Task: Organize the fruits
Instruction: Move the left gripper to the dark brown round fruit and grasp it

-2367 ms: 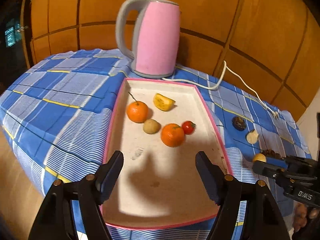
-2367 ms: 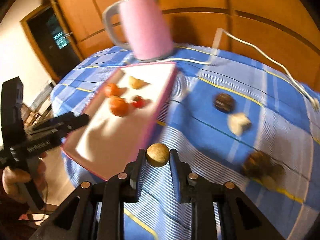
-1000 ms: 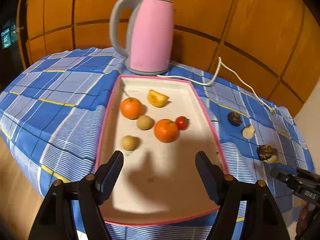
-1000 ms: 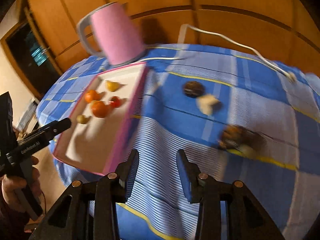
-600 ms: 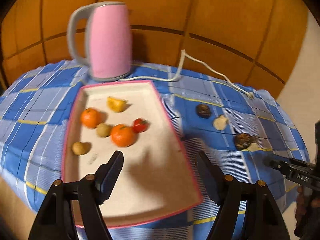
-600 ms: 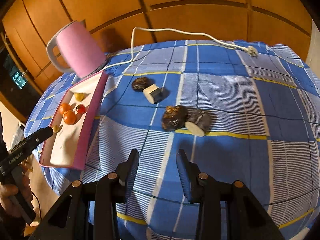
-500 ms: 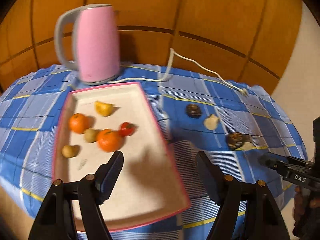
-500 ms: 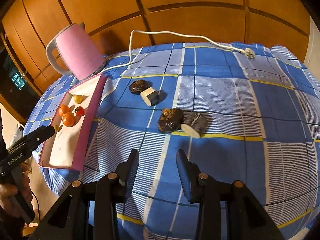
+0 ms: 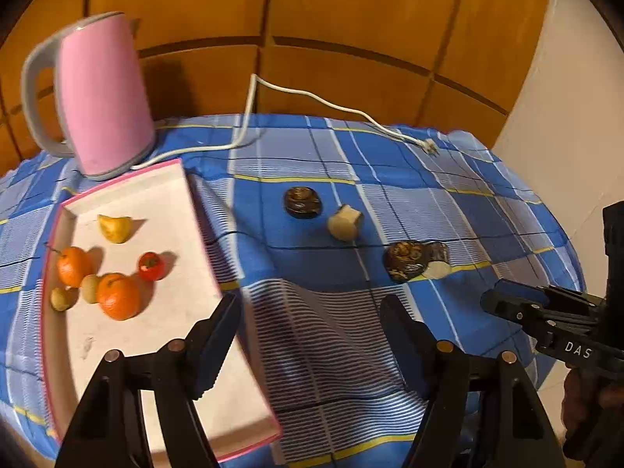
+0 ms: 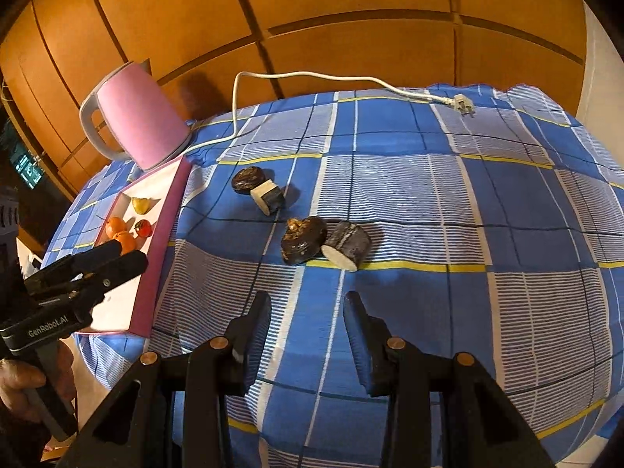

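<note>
A pink-rimmed white tray [image 9: 167, 195] [image 10: 156, 273] lies on the left of the blue checked cloth. It holds two oranges [image 9: 117, 295], a red tomato [image 9: 150, 266], a yellow wedge [image 9: 114, 227] and two small tan fruits [image 9: 60, 298]. On the cloth lie a dark round fruit [image 10: 247, 180], a pale-cut piece [image 10: 269, 197], a dark brown lump [image 10: 302, 240] and a dark half with a white cut face [image 10: 345, 249]. My left gripper [image 9: 308, 327] is open and empty over the tray's right edge. My right gripper [image 10: 306, 323] is open and empty, just short of the brown lump.
A pink kettle [image 9: 103, 93] [image 10: 142, 123] stands behind the tray. Its white cord [image 10: 312, 76] runs across the back of the table to a loose plug [image 10: 462, 109]. Wooden wall panels stand behind. The table edge falls away at the front and right.
The right gripper let a tan fruit go into the tray, opened, and swung right toward the dark pieces. The left gripper swung right, from over the tray toward its right edge.
</note>
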The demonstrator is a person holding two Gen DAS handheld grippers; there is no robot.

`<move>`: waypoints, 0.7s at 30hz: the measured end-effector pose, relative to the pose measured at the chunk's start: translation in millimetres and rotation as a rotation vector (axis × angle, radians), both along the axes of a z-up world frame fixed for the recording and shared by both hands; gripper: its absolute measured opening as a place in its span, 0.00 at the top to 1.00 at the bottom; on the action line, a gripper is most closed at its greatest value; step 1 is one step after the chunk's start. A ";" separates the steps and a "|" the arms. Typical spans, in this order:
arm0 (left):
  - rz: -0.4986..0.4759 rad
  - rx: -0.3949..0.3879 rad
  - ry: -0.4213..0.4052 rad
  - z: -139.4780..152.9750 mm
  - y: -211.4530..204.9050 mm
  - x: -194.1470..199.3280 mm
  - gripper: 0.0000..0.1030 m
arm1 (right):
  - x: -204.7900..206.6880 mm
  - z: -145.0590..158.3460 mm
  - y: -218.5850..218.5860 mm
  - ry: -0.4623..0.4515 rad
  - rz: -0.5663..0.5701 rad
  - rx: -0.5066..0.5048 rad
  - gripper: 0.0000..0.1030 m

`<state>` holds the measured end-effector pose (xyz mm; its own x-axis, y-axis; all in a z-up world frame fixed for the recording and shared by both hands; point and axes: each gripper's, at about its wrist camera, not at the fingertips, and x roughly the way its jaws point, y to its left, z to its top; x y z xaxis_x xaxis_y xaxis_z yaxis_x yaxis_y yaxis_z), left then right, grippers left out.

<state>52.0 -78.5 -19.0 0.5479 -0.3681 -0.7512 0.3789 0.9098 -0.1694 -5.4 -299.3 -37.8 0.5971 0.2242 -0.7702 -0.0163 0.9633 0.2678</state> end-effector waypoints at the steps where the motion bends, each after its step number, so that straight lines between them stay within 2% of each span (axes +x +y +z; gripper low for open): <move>1: -0.002 -0.005 0.006 -0.5 -0.5 1.6 0.31 | -0.5 -0.4 -1.7 0.002 -0.005 0.003 0.62; 3: -0.008 -0.021 0.024 -2.0 -1.2 8.7 0.38 | -1.7 -1.1 -4.9 0.003 -0.016 0.002 0.62; 12: -0.008 -0.054 0.076 2.1 -8.3 53.9 0.48 | -1.3 -4.4 -12.3 0.020 -0.029 0.011 0.62; 21: 0.051 -0.073 0.188 -11.6 -25.5 121.2 0.46 | -1.6 -6.9 -18.3 0.028 -0.038 0.016 0.62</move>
<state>173.2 -104.0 -30.6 0.4199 -0.4008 -0.8143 0.2883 0.9096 -0.2990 -7.0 -317.5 -44.8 0.5839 0.2146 -0.7829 0.0277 0.9586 0.2834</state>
